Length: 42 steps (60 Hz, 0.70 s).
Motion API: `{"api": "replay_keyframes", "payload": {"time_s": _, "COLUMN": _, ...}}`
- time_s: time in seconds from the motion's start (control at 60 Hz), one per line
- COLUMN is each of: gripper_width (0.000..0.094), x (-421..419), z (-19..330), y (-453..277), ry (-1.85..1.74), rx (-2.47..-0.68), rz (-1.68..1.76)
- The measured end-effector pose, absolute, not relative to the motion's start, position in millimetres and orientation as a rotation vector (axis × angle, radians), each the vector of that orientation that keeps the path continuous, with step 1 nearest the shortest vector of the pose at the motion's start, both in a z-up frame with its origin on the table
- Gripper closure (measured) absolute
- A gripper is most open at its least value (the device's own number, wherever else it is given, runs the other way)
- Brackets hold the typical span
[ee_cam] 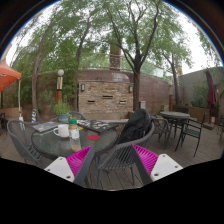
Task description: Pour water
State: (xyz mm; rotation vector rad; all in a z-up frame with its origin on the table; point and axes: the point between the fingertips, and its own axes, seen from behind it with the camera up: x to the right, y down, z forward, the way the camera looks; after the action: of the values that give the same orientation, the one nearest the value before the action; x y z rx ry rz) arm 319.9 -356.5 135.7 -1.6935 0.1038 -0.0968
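Note:
A round glass table point(50, 142) stands ahead and to the left of my fingers. On it are a white cup-like vessel point(62, 130), a small pink cup point(74, 133) beside it, and a red item point(95, 125) farther right. My gripper point(110, 162) is open and empty, its magenta pads spread wide and well short of the table. A grey metal chair point(112, 158) shows between and beyond the fingers. The vessels are too small to tell whether they hold water.
A black bag point(135, 125) rests on a chair at the table's right. A second dark table with chairs point(176, 120) stands farther right. A brick building point(105, 95), a tree trunk point(135, 92) and an orange canopy point(7, 75) lie beyond.

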Motion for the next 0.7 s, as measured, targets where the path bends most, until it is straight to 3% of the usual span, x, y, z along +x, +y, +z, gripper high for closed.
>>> {"api": "replay_keyframes", "payload": {"time_s": 0.3, "gripper_width": 0.0109, "x": 322.5, "z": 133.5, "y": -339.8, "ry": 0.095, "rx": -1.700, "rz": -0.038}}
{"api": "replay_keyframes", "payload": {"time_s": 0.317, "gripper_width": 0.0109, "x": 340.1, "z": 112.1, "y": -329.2, "ry": 0.087, "rx": -1.694, "rz": -0.027}}
{"api": "replay_keyframes", "payload": {"time_s": 0.7, "gripper_width": 0.0109, "x": 224.1, "z": 66.5, "y": -189.8, "ry": -0.003, "rx": -1.664, "rz": 0.134}}
